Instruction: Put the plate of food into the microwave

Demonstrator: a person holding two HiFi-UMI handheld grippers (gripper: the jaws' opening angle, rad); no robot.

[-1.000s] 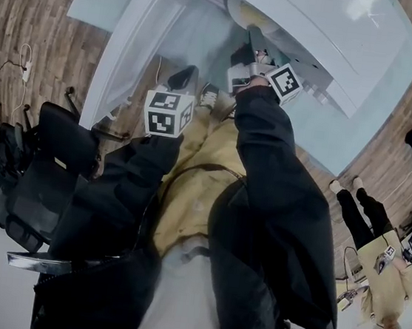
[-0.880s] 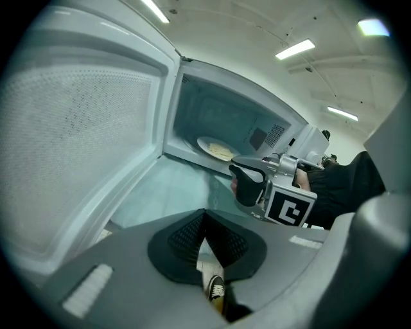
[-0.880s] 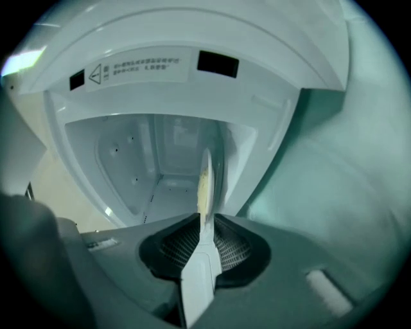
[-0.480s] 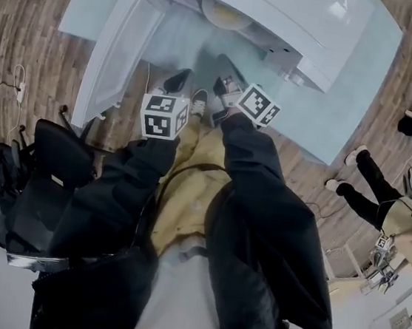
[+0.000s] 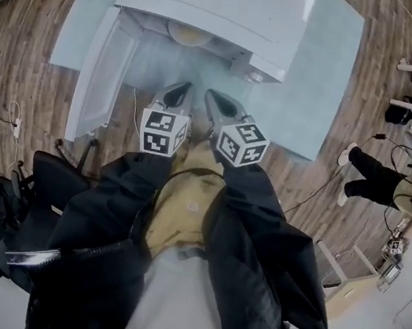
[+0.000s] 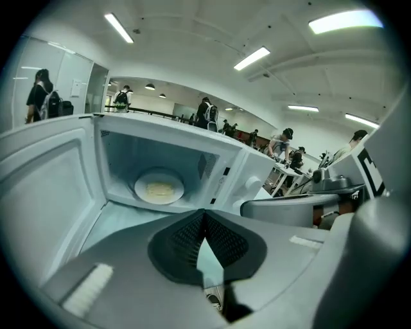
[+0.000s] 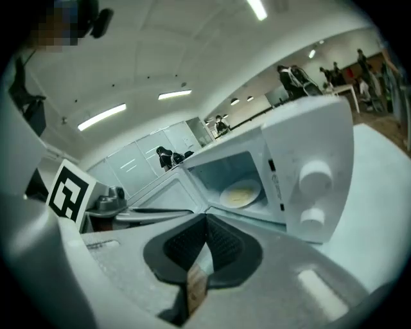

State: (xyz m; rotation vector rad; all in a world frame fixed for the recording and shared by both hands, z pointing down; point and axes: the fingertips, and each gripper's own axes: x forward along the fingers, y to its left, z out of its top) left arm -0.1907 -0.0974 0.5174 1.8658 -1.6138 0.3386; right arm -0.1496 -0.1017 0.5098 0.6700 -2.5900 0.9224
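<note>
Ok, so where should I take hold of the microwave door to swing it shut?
Probably its free edge, the end farthest from the hinge, approached from the front. The microwave door stands swung wide open to the left with that thin edge toward you, so it can be pinched across. The plate of food sits well inside.

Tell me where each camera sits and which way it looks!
Head view: on the person's head, looking steeply down at the open microwave on the table; shows dark sleeves, left gripper and right gripper.
Left gripper view: on the left gripper, facing into the microwave; shows its own shut jaws.
Right gripper view: on the right gripper, facing the microwave's front; shows its own shut jaws.
Shared: both gripper views show the plate of food inside the microwave.
</note>
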